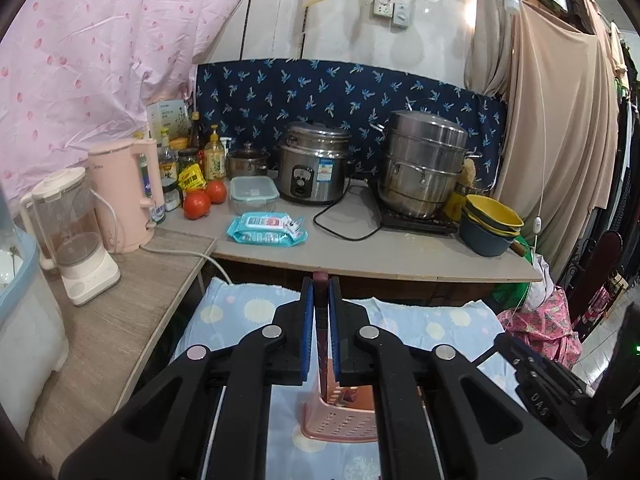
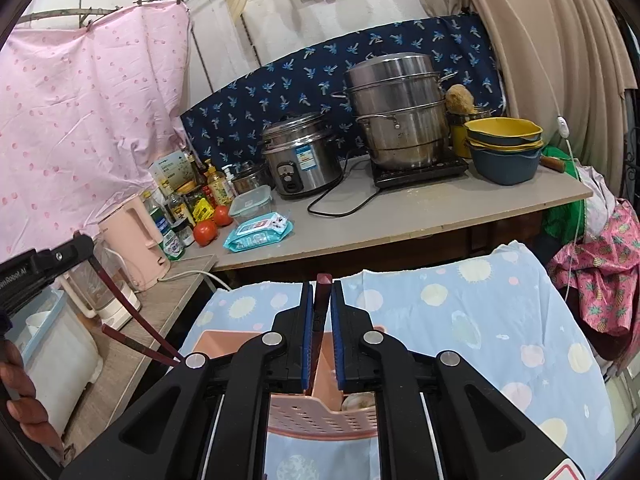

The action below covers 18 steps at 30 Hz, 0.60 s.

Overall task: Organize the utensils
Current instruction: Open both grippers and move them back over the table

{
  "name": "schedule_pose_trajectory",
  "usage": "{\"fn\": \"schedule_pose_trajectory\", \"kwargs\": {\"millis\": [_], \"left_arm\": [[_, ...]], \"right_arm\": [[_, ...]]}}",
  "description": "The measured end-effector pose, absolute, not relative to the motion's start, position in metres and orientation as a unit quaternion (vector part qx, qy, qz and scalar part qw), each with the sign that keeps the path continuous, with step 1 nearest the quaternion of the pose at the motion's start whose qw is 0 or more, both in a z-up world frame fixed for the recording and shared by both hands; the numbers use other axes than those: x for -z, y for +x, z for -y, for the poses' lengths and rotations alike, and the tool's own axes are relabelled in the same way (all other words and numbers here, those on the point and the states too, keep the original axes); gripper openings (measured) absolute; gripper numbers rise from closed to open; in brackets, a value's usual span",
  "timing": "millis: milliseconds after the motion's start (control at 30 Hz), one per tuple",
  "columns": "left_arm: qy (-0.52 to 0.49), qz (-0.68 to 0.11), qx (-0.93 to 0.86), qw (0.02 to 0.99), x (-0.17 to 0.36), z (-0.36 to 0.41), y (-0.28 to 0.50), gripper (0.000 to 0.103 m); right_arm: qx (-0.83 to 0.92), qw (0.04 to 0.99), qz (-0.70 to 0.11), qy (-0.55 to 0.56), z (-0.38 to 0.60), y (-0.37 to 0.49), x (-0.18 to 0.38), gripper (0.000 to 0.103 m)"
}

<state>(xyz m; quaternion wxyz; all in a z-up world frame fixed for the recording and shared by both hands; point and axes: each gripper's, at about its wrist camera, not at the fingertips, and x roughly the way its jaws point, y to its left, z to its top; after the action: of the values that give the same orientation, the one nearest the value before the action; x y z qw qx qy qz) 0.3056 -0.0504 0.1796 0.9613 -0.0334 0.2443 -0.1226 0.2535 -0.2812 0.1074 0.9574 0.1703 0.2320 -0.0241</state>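
My left tool (image 1: 320, 292) pinches a dark red chopstick (image 1: 321, 320) upright between its blue pads, its lower end dipping into the pink basket (image 1: 340, 424) at 6 o'clock. My right tool (image 2: 323, 296) grips another dark red chopstick (image 2: 323, 280) the same way above the pink basket (image 2: 320, 416). The basket sits on the light blue cloth (image 2: 460, 320). At 9 o'clock in the right view, 2 more chopsticks (image 2: 136, 344) slant near the left tool.
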Motion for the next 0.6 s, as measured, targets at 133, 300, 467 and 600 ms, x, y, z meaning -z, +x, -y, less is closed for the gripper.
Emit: {"fn": "schedule_pose_trajectory", "kwargs": {"millis": [133, 300, 467, 600], "left_arm": [[-0.031, -0.245, 0.107, 0.963, -0.176, 0.049, 0.3, 0.034], [-0.023, -0.238, 0.089, 0.967, -0.178, 0.044, 0.281, 0.054], [-0.01, -0.254, 0.073, 0.964, -0.17, 0.038, 0.258, 0.06], [-0.001, -0.275, 0.06, 0.959, -0.155, 0.032, 0.239, 0.06]], "right_arm": [[0.033, 0.959, -0.221, 0.173, 0.286, 0.24, -0.113, 0.039], [0.039, 0.962, -0.221, 0.158, 0.285, 0.218, -0.119, 0.044], [0.038, 0.958, -0.245, 0.143, 0.276, 0.189, -0.115, 0.048], [0.039, 0.954, -0.272, 0.119, 0.262, 0.162, -0.104, 0.05]]}}
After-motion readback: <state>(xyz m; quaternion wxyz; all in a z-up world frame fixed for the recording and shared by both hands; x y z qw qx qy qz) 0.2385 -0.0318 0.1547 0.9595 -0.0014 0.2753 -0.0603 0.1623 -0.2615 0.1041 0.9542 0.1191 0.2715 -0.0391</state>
